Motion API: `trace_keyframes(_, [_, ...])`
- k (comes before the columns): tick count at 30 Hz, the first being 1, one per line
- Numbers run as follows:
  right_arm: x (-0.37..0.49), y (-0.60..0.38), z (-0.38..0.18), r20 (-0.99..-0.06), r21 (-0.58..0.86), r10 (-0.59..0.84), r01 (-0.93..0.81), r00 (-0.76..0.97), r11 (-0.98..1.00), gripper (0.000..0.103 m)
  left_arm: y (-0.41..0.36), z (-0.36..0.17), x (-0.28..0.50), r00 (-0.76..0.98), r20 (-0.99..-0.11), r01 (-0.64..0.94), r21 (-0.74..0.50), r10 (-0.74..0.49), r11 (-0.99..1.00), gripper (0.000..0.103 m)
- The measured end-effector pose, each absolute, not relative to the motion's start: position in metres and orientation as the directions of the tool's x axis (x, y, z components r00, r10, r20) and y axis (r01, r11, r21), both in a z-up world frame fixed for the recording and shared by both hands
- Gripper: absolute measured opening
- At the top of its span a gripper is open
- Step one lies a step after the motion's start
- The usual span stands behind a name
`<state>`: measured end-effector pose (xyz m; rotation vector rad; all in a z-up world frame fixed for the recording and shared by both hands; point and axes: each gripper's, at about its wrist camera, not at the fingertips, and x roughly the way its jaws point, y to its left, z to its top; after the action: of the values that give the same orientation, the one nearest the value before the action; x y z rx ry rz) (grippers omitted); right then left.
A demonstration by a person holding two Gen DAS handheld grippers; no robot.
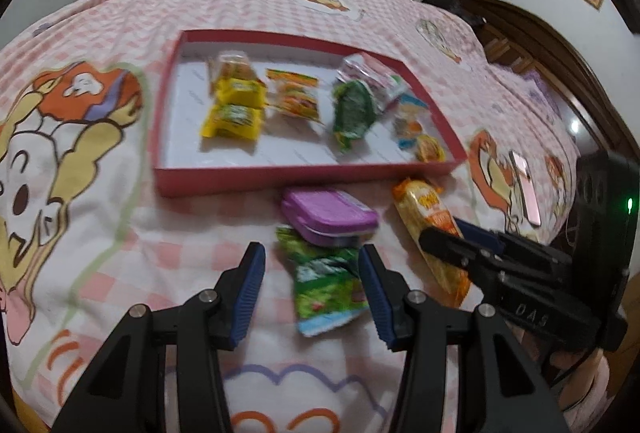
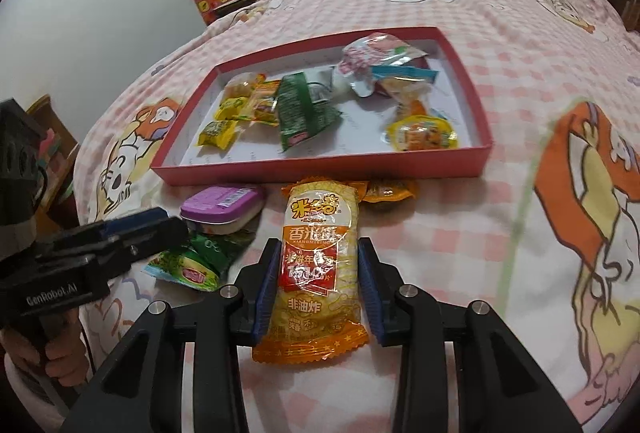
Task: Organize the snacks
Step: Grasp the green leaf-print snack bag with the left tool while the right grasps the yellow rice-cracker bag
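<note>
**Q.** Where is the rice-cracker packet (image 2: 320, 265) shown, and how are the jaws set?

**A.** It lies on the bed, just in front of the near edge of the red tray (image 2: 320, 169). The right gripper (image 2: 320, 281) is shown with its jaws closed against the packet's two long sides at mid-length. The left gripper (image 1: 312, 289) is shown with jaws parted, straddling the green packet (image 1: 324, 281) without pressing it; a purple tin (image 1: 328, 217) rests against that packet's far end.

**Q.** How is the packet expected to handle?

**A.** It is judged light, crinkly and slippery, with brittle contents. A gentle hold across the filled middle is preferred; the flat crimped ends are best avoided.
</note>
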<state>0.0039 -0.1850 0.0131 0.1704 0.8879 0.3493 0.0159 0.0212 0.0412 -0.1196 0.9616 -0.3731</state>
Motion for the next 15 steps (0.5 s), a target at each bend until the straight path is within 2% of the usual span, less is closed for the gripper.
trace_keyframes(7, [0.006,-0.197,0.004,-0.717,0.365,0.419,-0.213,0.558,0.906,0.038,-0.002,0.026,0.019,0.492,-0.82,0.24,-0.194,-0.292,0.951,0.051])
trace_keyframes(13, [0.006,-0.201,-0.001,-0.703,0.405,0.452,-0.213,0.549,0.889,0.039,-0.01,0.02,0.021,0.525,-0.816,0.24,-0.13,-0.241,0.962,0.051])
trace_keyframes(15, [0.006,-0.201,-0.002,-0.701,0.412,0.457,-0.212,0.548,0.886,0.039,-0.011,0.02,0.019,0.536,-0.813,0.252,-0.105,-0.229,0.962,0.045])
